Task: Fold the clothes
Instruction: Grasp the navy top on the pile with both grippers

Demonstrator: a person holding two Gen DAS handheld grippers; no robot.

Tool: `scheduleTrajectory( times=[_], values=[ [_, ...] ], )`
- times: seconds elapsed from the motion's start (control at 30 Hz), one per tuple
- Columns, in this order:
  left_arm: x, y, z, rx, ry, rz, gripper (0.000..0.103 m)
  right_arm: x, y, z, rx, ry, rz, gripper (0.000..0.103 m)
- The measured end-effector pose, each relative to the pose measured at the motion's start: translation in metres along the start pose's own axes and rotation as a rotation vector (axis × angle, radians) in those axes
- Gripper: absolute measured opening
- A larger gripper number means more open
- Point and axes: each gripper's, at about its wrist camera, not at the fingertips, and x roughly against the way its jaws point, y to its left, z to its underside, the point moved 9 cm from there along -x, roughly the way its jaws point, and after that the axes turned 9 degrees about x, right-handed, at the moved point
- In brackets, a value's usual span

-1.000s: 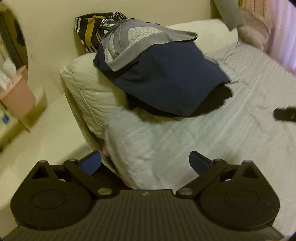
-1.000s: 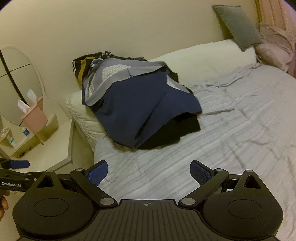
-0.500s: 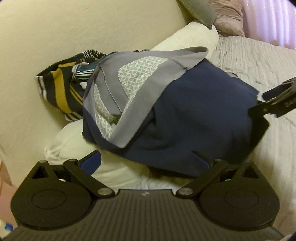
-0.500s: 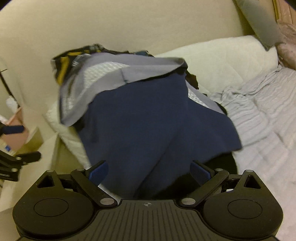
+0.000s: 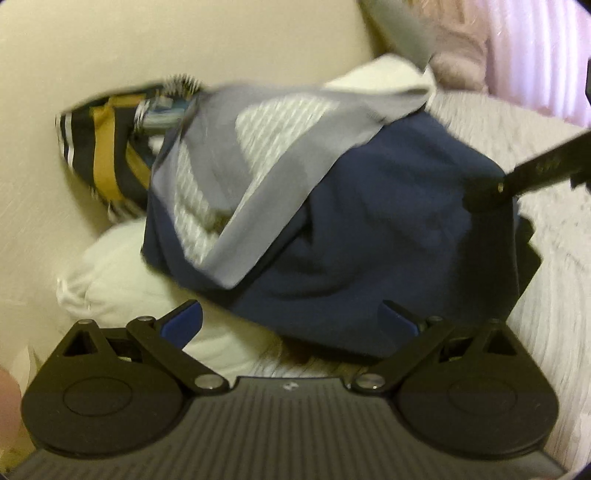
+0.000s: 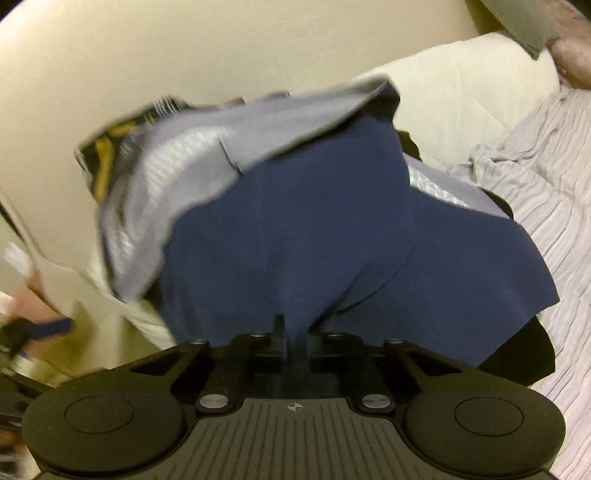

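A navy garment (image 5: 369, 236) with grey and patterned lining (image 5: 258, 140) lies heaped on a white pillow (image 5: 122, 273) at the head of the bed. My left gripper (image 5: 291, 317) is open, its blue pads just before the garment's lower edge. My right gripper (image 6: 295, 332) is shut on a fold of the navy garment (image 6: 295, 240), which bunches up from its jaws. The right gripper also shows at the right of the left wrist view (image 5: 524, 177), against the garment's right side. A striped black and yellow garment (image 5: 103, 147) lies behind the pile.
The bed has a grey striped sheet (image 6: 554, 221) stretching to the right. A cream headboard wall (image 5: 110, 48) stands behind the pillows. A grey cushion (image 6: 524, 22) and pink bedding (image 5: 458, 48) sit far back. A black garment (image 6: 517, 354) peeks from under the navy one.
My right gripper has moved in and shut on the navy garment, which was open half a second ago. My left gripper has moved slightly closer to the pile and stays open.
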Motion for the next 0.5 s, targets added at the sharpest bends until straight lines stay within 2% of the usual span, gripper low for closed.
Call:
scheduleTrajectory(
  times=[0.17,0.3,0.4,0.5],
  values=[
    [0.041,-0.028,-0.017,-0.038,-0.126,0.048,0.1,0.104,0.011,-0.028,-0.059,-0.206,-0.068,0.005],
    [0.088,-0.063,-0.027,-0.054,-0.22,0.114,0.1,0.202,0.002,-0.026,-0.107,-0.349,-0.033,0.005],
    [0.125,-0.109,-0.021,-0.107,-0.261,0.192,0.1,0.277,-0.017,-0.007,-0.15,-0.423,0.023,0.005],
    [0.162,-0.167,-0.007,-0.157,-0.282,0.284,0.1,0.359,-0.041,0.032,-0.192,-0.479,0.103,0.005]
  ],
)
